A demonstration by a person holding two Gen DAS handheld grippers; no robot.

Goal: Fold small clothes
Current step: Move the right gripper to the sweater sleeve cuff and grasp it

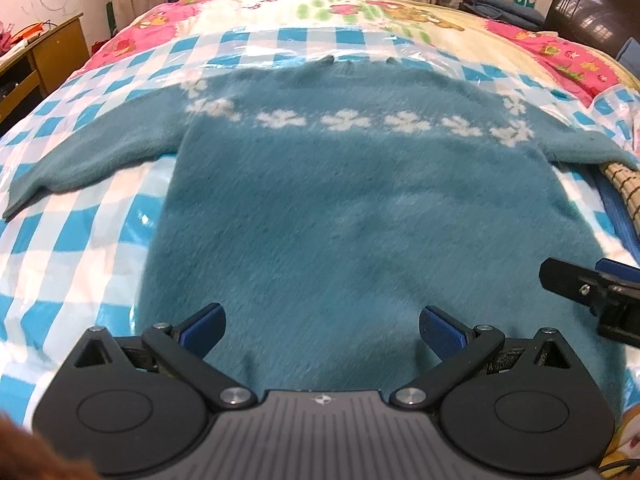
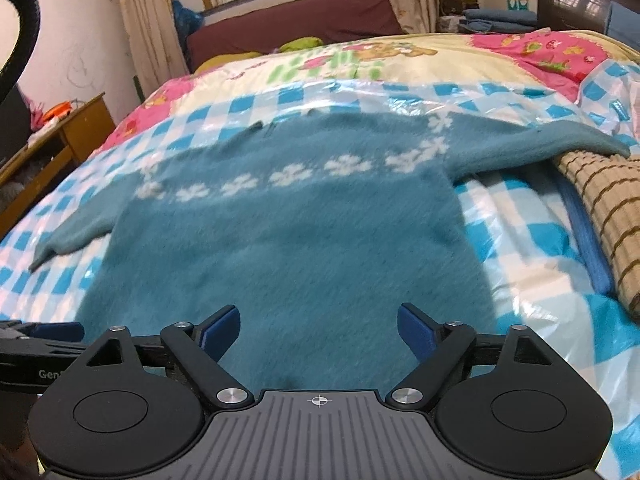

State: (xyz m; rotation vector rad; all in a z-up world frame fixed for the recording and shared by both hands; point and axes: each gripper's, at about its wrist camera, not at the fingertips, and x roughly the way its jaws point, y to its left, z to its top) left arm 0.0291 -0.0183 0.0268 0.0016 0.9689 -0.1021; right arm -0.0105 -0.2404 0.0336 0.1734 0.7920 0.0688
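A small teal fuzzy sweater [image 1: 320, 216] with a band of white flowers lies flat and spread out on a blue-and-white checked plastic sheet [image 1: 80, 248], sleeves out to both sides. It also shows in the right wrist view [image 2: 288, 248]. My left gripper [image 1: 322, 330] is open and empty over the sweater's near hem. My right gripper [image 2: 318, 330] is open and empty over the hem too, on the right side. The right gripper shows at the right edge of the left wrist view [image 1: 592, 288]. The left gripper's finger shows at the left edge of the right wrist view [image 2: 40, 338].
The sheet [image 2: 520, 240] covers a bed with a cartoon-print quilt [image 1: 400, 12]. A tan striped garment [image 2: 600, 216] over a blue one lies at the right, under the sweater's right sleeve. A wooden desk [image 1: 44, 52] stands left of the bed, a dark headboard [image 1: 592, 4] at the right.
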